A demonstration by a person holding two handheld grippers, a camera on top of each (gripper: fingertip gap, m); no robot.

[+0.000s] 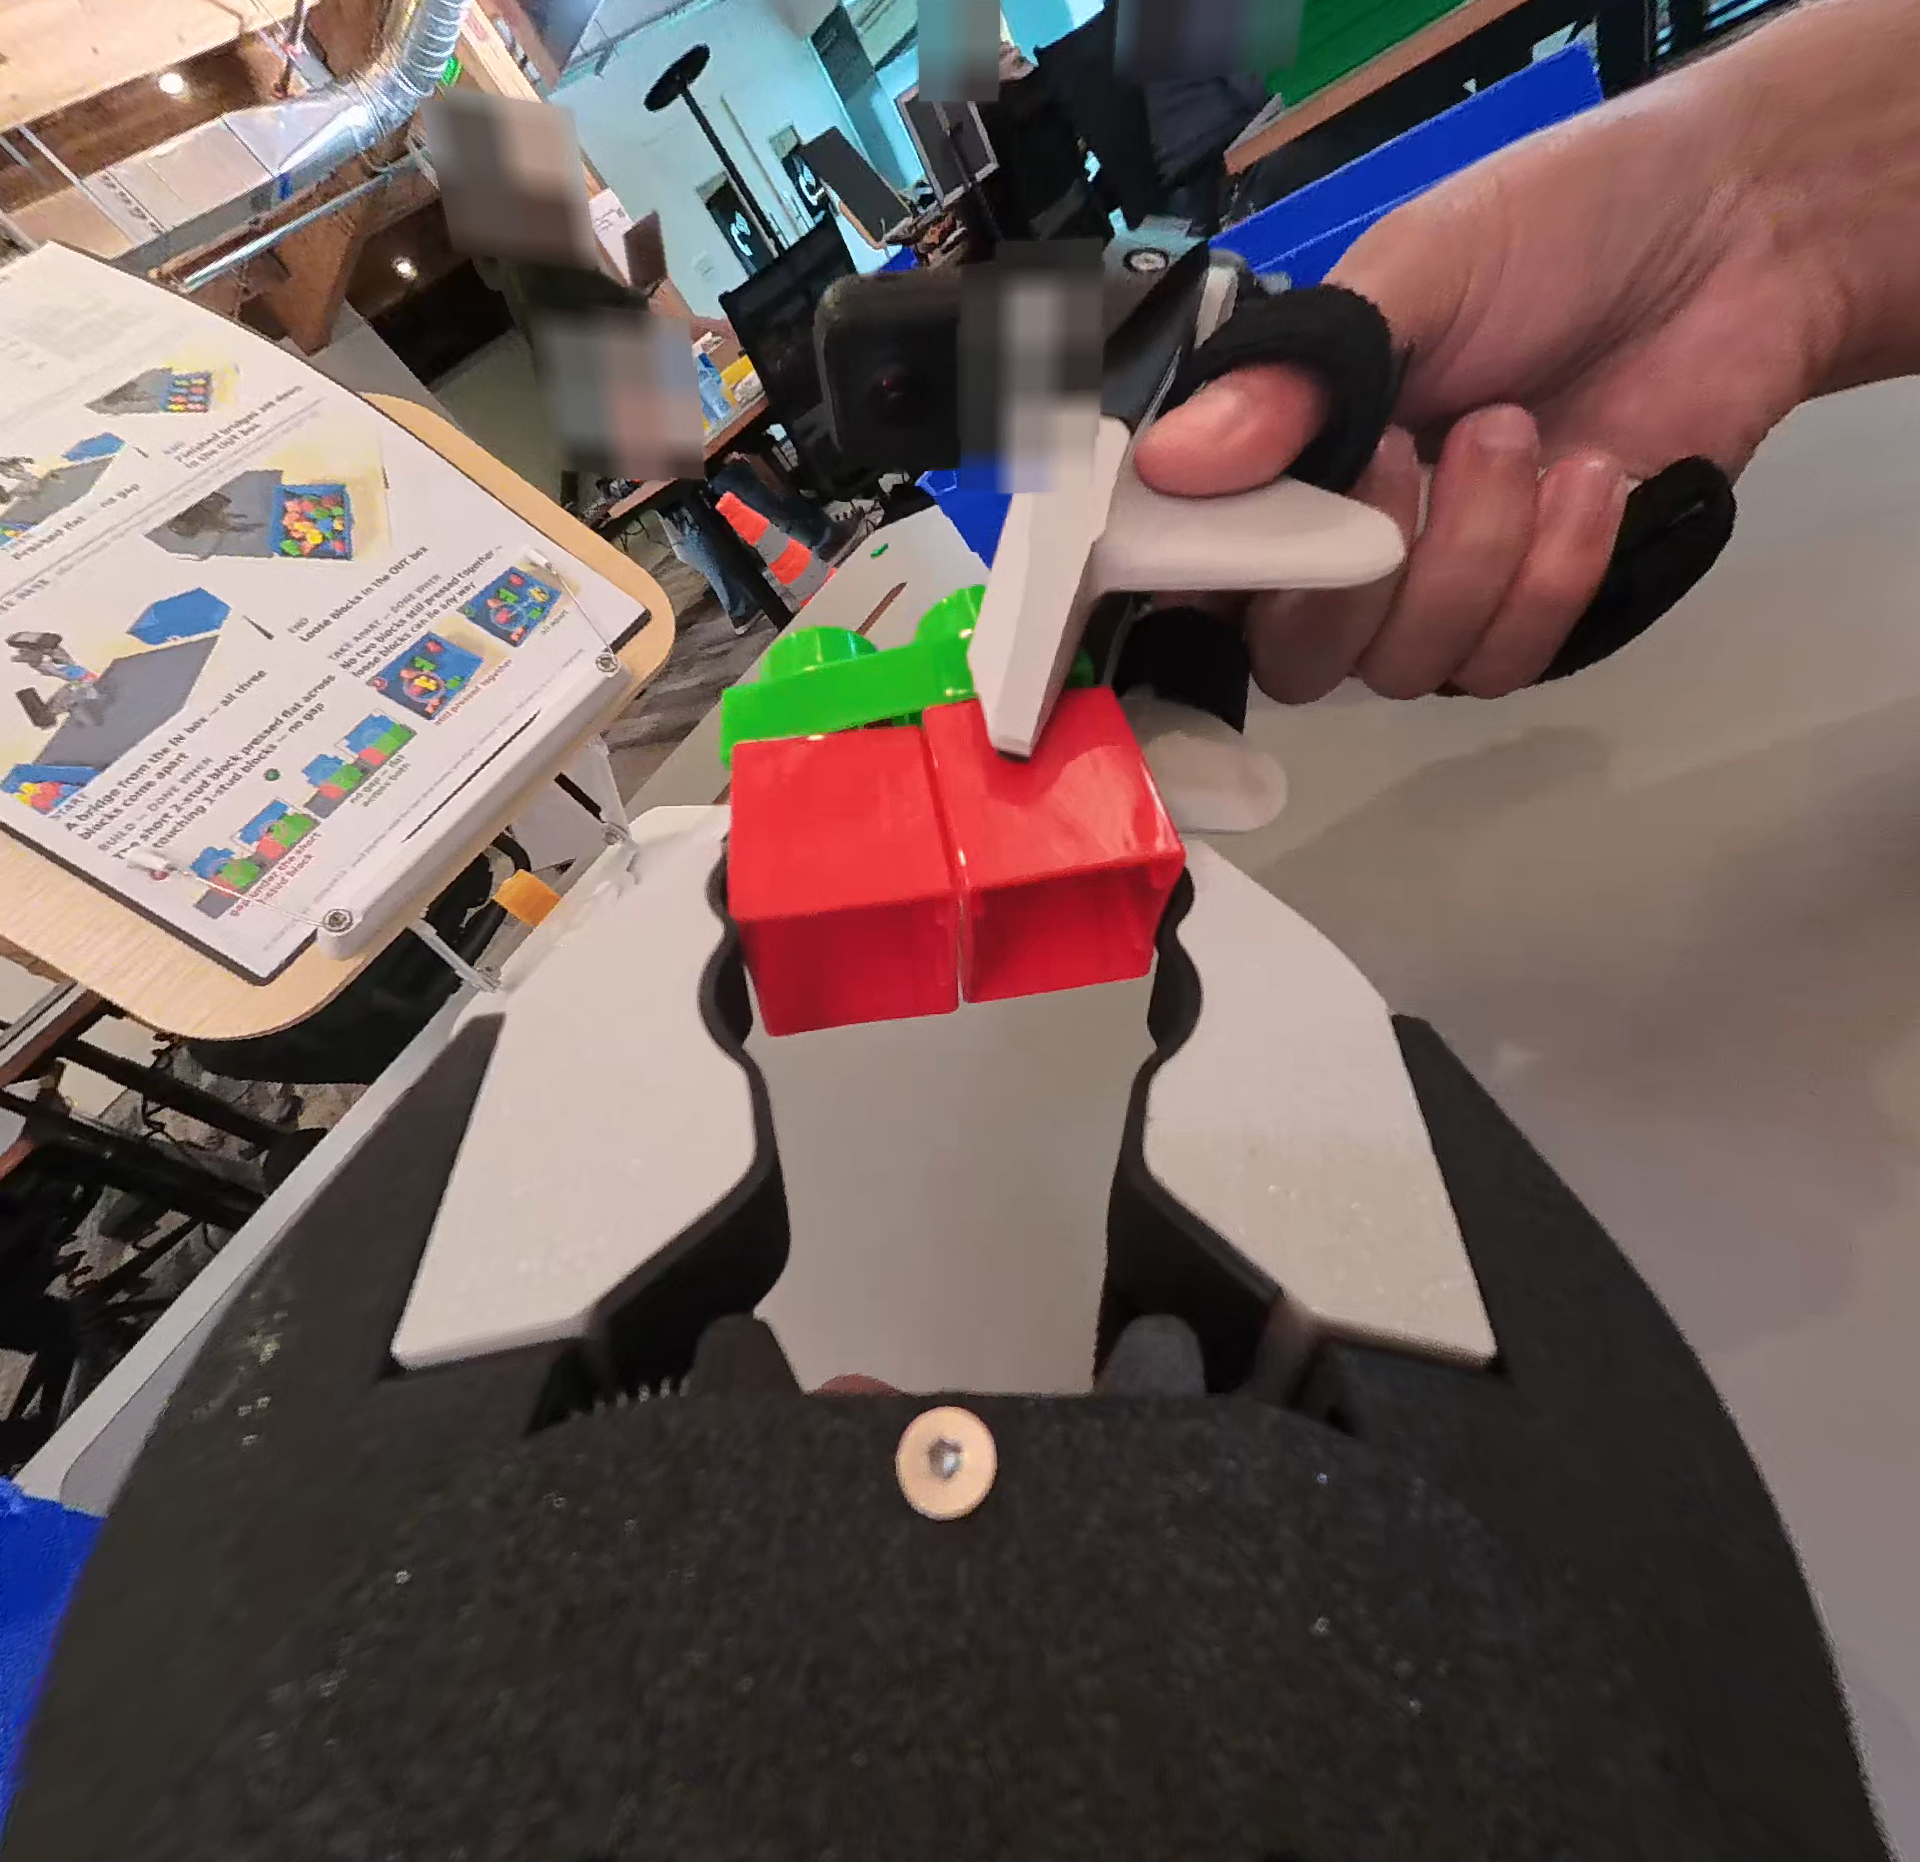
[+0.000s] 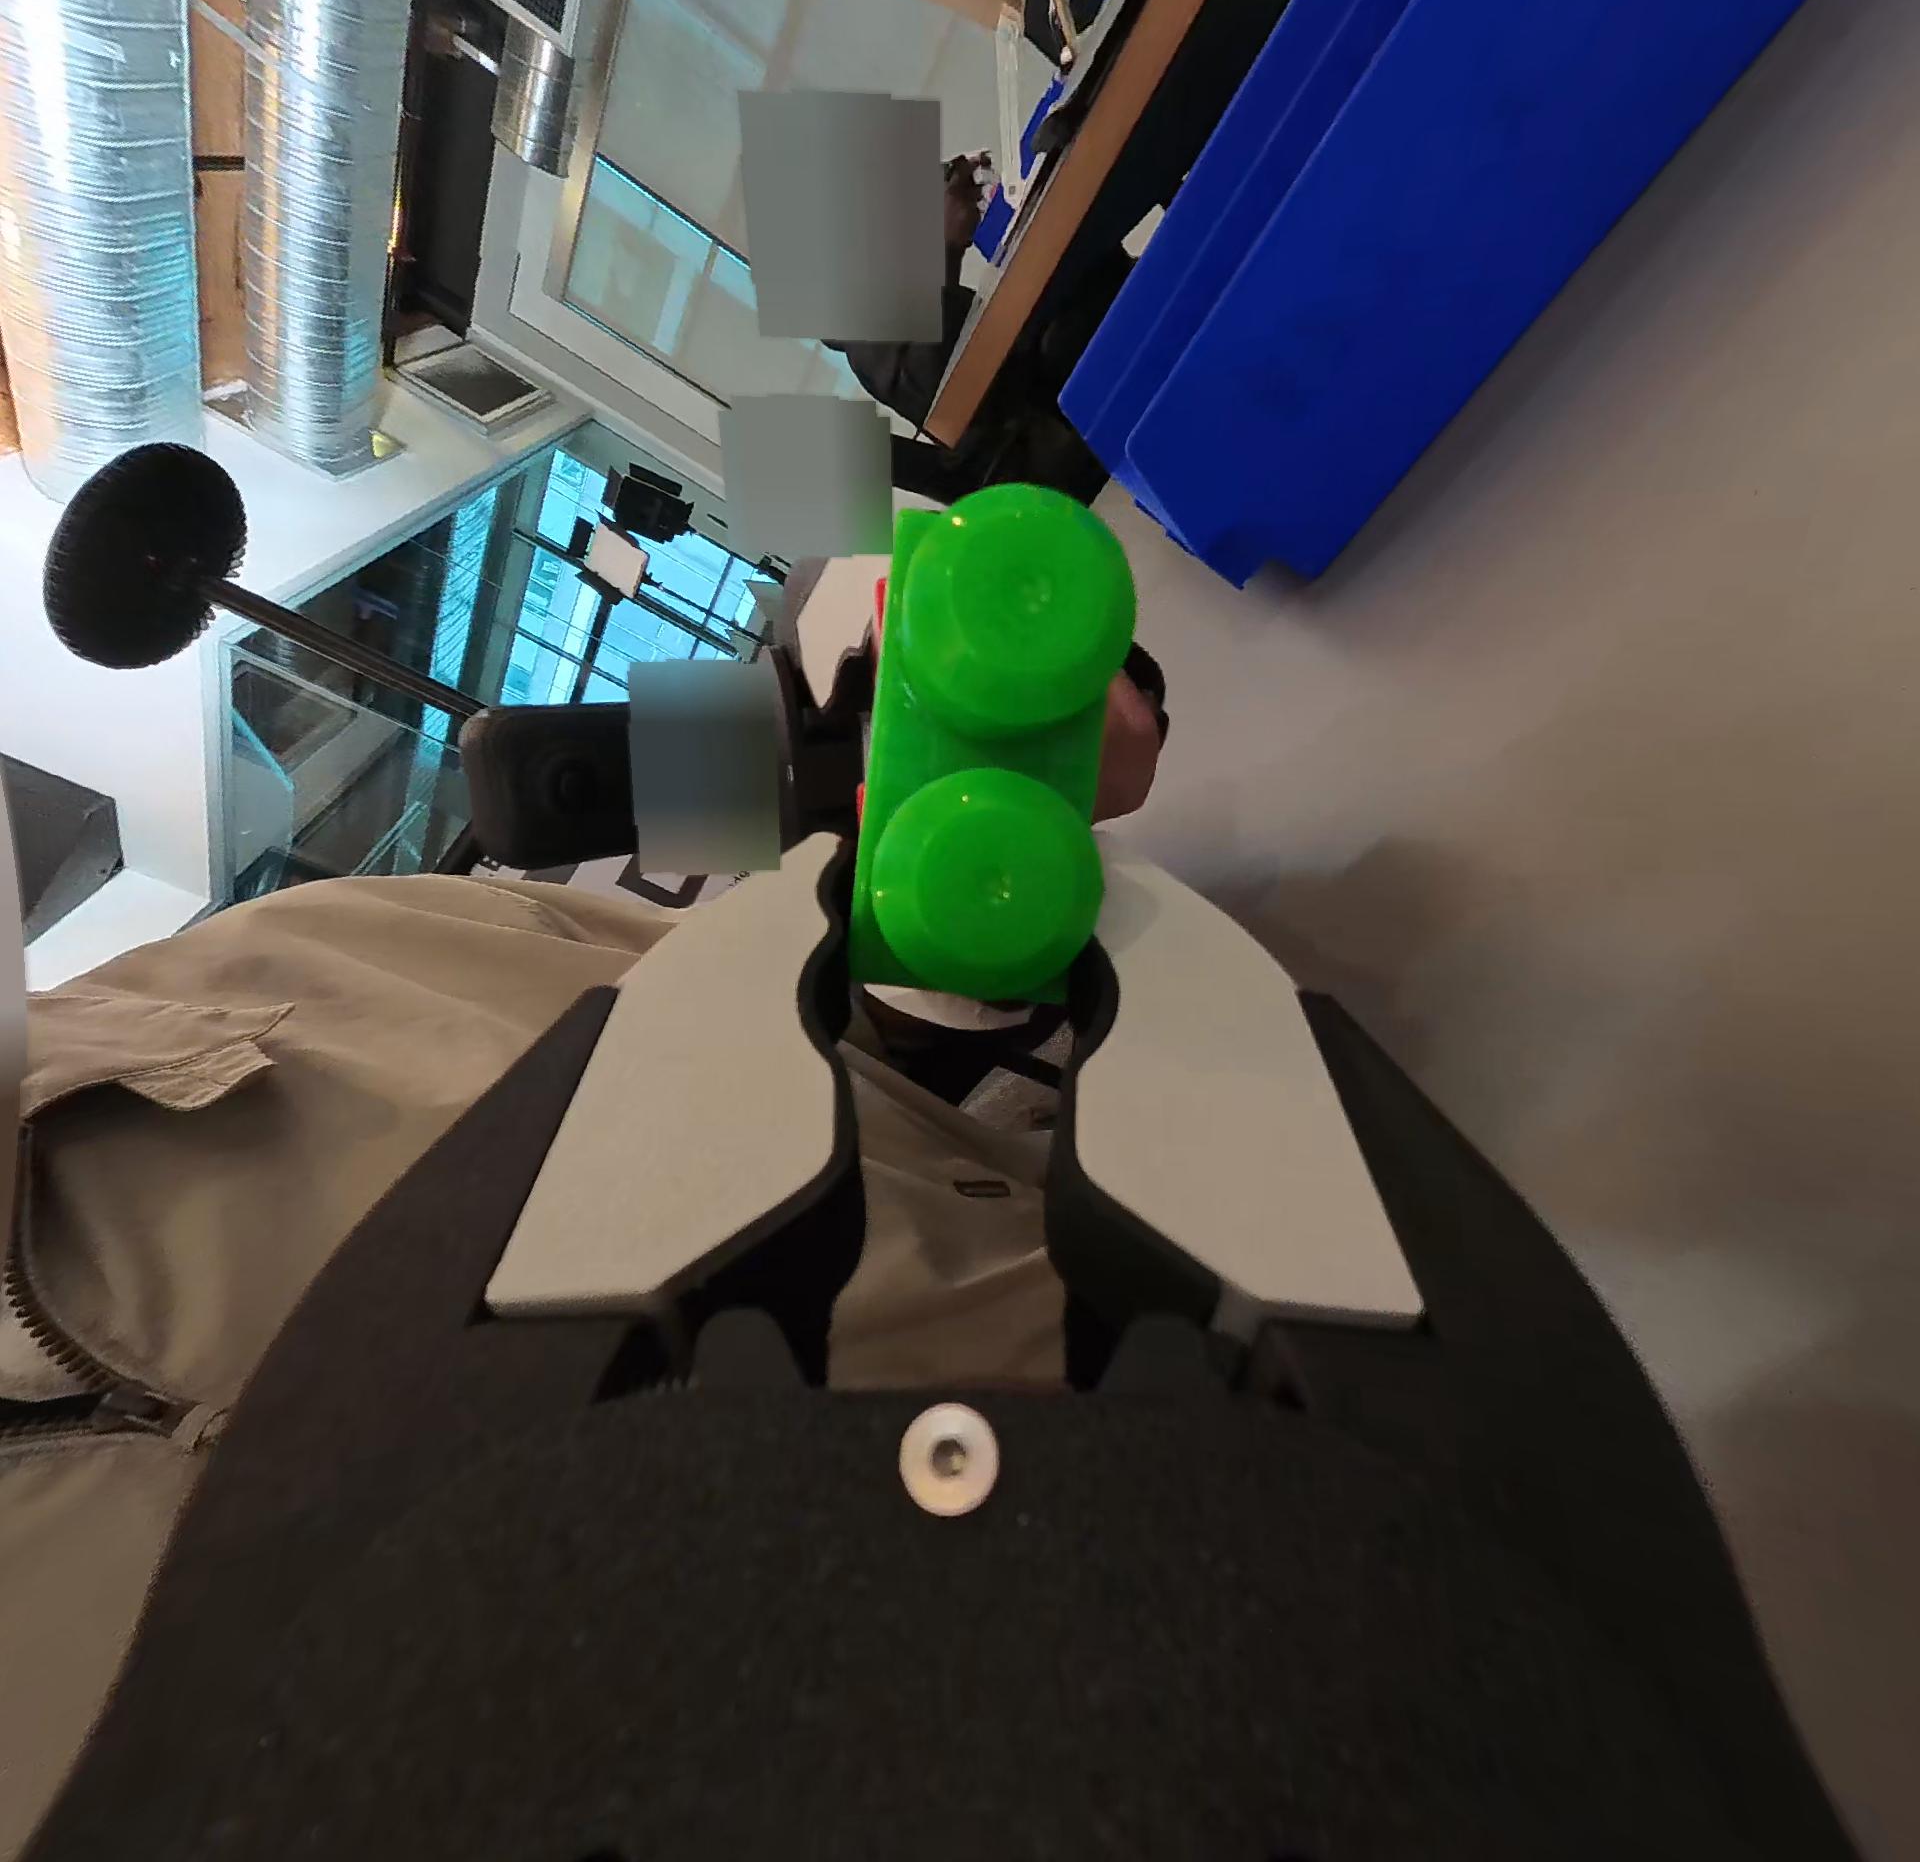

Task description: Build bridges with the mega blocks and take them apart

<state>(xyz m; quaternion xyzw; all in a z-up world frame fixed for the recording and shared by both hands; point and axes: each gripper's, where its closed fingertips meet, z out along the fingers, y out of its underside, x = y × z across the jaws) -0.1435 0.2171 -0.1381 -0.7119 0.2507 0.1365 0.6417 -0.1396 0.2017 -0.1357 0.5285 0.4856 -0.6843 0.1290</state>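
Note:
In the left wrist view my left gripper [image 1: 951, 877] is shut on two red blocks, one on the left [image 1: 842, 877] and one on the right [image 1: 1060, 836]. They sit side by side with their open undersides towards the camera, held above the grey table [image 1: 1610, 1033]. A green two-stud block [image 1: 831, 680] sits across their far side. My right gripper [image 1: 1122, 742], held by a hand [image 1: 1558, 410], comes in from the upper right at the green block. In the right wrist view my right gripper [image 2: 966, 929] is shut on the green block [image 2: 987, 752], studs facing the camera. The red blocks are almost hidden behind it.
An instruction sheet on a wooden board [image 1: 291, 607] stands at the left off the table edge. Blue bins [image 2: 1455, 254] stand at the table's far side, also showing in the left wrist view [image 1: 1455, 139]. A person's beige jacket [image 2: 260, 1085] is close behind the left gripper.

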